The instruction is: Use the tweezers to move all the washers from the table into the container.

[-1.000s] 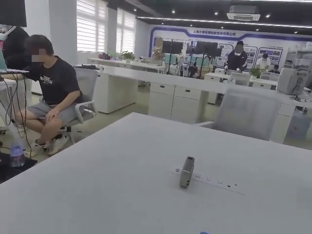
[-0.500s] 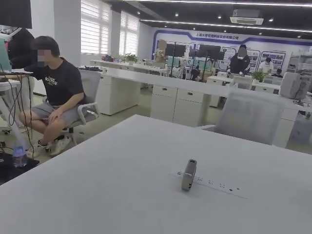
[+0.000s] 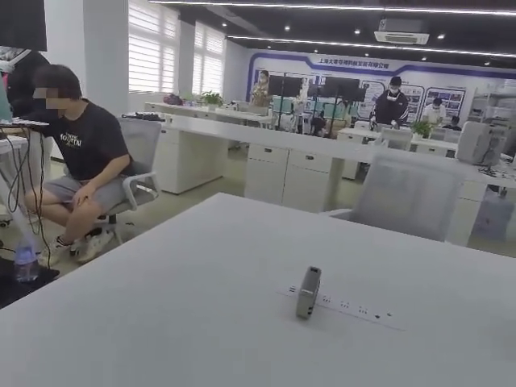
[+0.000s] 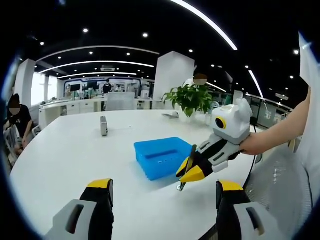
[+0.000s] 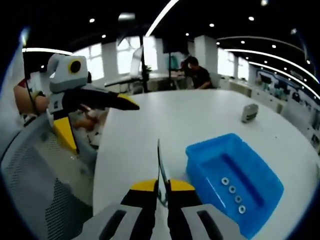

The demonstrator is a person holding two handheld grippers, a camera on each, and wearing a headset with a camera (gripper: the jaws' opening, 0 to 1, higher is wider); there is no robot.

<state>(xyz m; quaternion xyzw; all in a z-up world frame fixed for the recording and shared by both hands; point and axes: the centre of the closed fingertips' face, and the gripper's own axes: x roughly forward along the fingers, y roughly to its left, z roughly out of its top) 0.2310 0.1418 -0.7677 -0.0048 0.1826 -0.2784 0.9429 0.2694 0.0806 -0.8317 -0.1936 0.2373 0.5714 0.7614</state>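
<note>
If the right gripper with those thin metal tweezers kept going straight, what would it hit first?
Probably the bare white tabletop, touched by the thin metal tweezers ahead of the right gripper; the blue plastic container lies aside.

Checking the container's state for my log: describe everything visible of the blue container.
The blue container is a shallow rectangular open tray, seemingly translucent plastic with rounded corners, sitting flat on the white table. Four small washers lie in a row on its floor. The tweezers held by the right hand-held gripper stand beside it, apart.
</note>
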